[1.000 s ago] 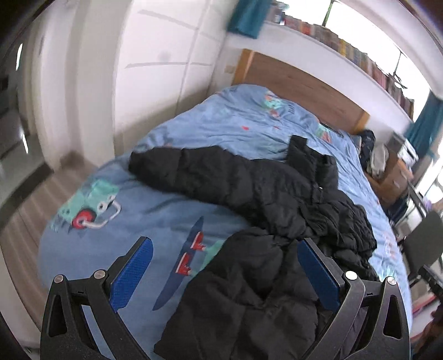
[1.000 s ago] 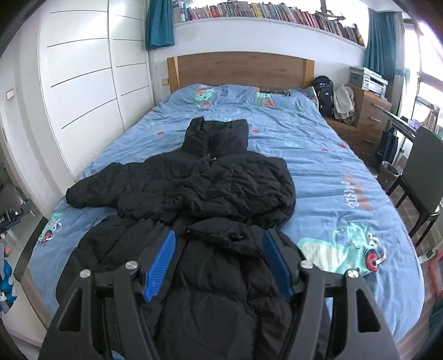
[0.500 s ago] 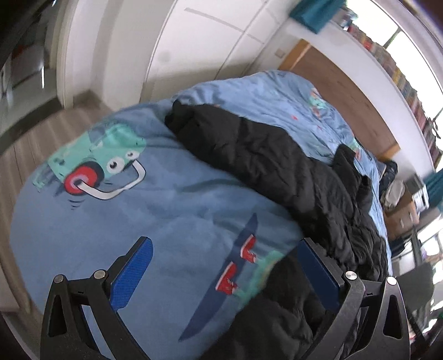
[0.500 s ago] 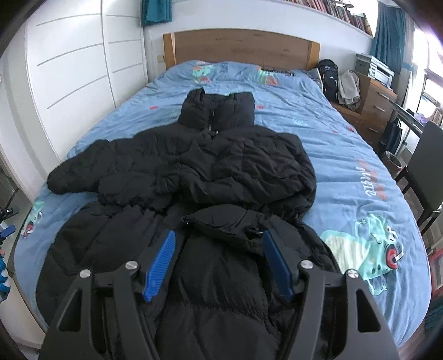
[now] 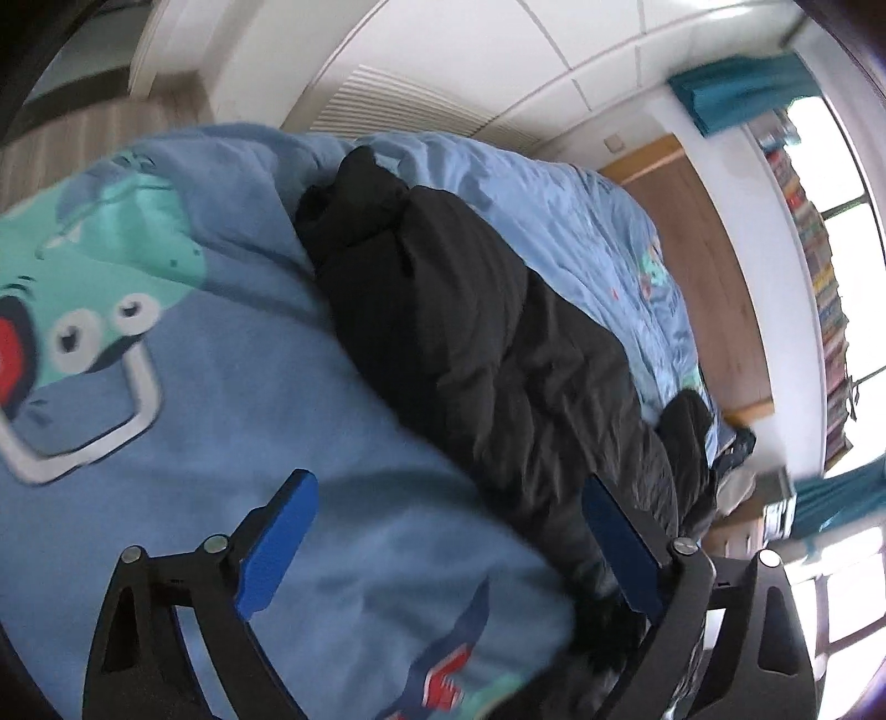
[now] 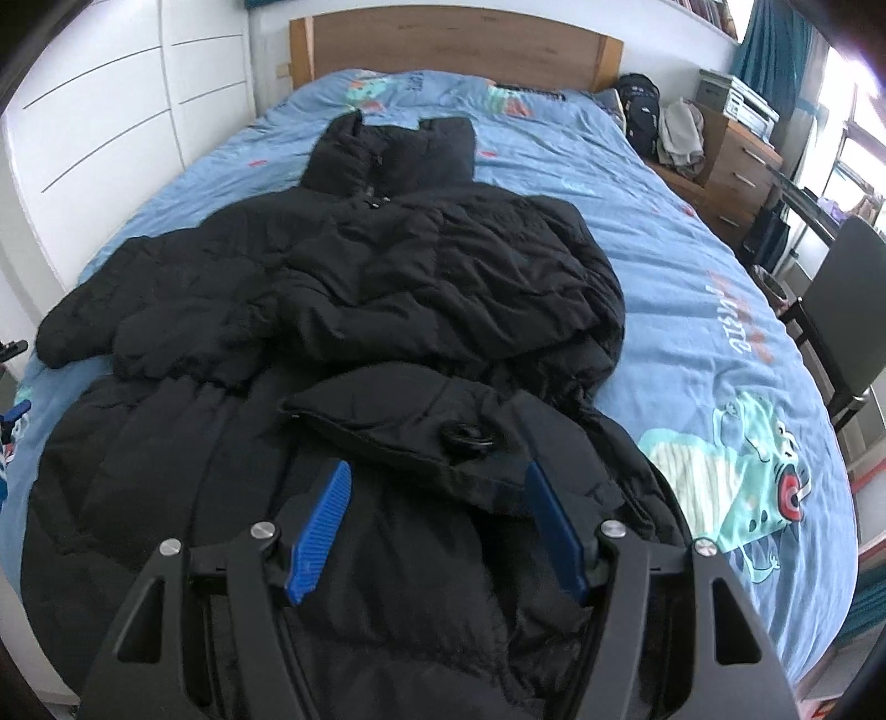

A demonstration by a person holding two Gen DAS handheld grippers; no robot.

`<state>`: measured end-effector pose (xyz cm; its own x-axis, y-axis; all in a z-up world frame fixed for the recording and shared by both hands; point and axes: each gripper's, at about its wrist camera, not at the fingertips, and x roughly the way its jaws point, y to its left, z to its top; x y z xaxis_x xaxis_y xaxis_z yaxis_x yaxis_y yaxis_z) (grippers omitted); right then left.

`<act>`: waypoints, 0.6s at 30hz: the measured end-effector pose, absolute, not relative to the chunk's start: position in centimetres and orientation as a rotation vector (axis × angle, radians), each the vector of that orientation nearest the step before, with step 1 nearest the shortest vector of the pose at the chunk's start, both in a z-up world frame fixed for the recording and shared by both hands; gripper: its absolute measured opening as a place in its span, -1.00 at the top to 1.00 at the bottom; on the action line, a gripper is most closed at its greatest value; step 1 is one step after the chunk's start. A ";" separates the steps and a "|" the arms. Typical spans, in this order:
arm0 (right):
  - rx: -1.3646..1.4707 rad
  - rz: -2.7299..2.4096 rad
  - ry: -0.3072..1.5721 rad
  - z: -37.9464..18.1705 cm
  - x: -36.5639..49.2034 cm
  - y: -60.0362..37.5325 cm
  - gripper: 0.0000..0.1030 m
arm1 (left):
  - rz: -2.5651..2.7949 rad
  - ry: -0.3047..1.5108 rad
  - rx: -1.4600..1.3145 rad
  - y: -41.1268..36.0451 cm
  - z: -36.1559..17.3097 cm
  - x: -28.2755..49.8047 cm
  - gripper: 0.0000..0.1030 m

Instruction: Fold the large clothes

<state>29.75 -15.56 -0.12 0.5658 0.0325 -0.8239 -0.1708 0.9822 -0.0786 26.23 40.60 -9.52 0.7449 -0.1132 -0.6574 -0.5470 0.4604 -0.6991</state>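
The black coat (image 6: 354,310) lay spread on the bed (image 6: 692,266), unfolded. Both tools gaped empty, the left tool (image 5: 443,554) just narrowing beside a sleeve (image 5: 443,310), the right tool (image 6: 437,526) over the hem; gripping came next.

Two wrist cameras over one bed, one rolled hard, one square-on

The left wrist view sits low and close over the blue duvet (image 5: 343,421) near the bed's corner, tilted so the wooden headboard (image 5: 703,288) and the wardrobe (image 5: 470,72) swing sideways across the top; it looks along the black coat's sleeve (image 5: 443,310) between its own blue pads (image 5: 277,545). The right wrist view stands at the foot of the bed, higher, angled down and level, facing the headboard (image 6: 443,47) with the whole black coat (image 6: 387,288) spread before it. Both views share the coat, the duvet (image 6: 692,288), the headboard and the white wardrobe (image 6: 111,111)
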 end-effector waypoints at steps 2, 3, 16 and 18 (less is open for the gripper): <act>-0.154 0.107 0.968 -0.3 30.2 -16.1 -0.25 | 0.308 0.717 -1.102 41.1 -10.5 27.5 -0.68; -0.154 0.102 0.969 -0.4 30.4 -16.3 -0.25 | 0.311 0.723 -1.109 41.2 -10.8 28.0 -0.57; -0.141 0.063 0.991 -1.1 31.1 -18.8 -0.25 | 0.330 0.717 -1.240 42.3 -12.6 31.8 0.46; -0.141 0.061 0.985 -1.0 30.9 -19.0 -0.25 | 0.325 0.713 -1.228 42.0 -12.2 31.9 0.65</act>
<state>30.91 -19.05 -0.99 0.5517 -0.0128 -0.8339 -0.1152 0.9891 -0.0914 31.88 42.04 -12.19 0.7438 -0.1440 -0.6527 -0.5870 0.3262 -0.7410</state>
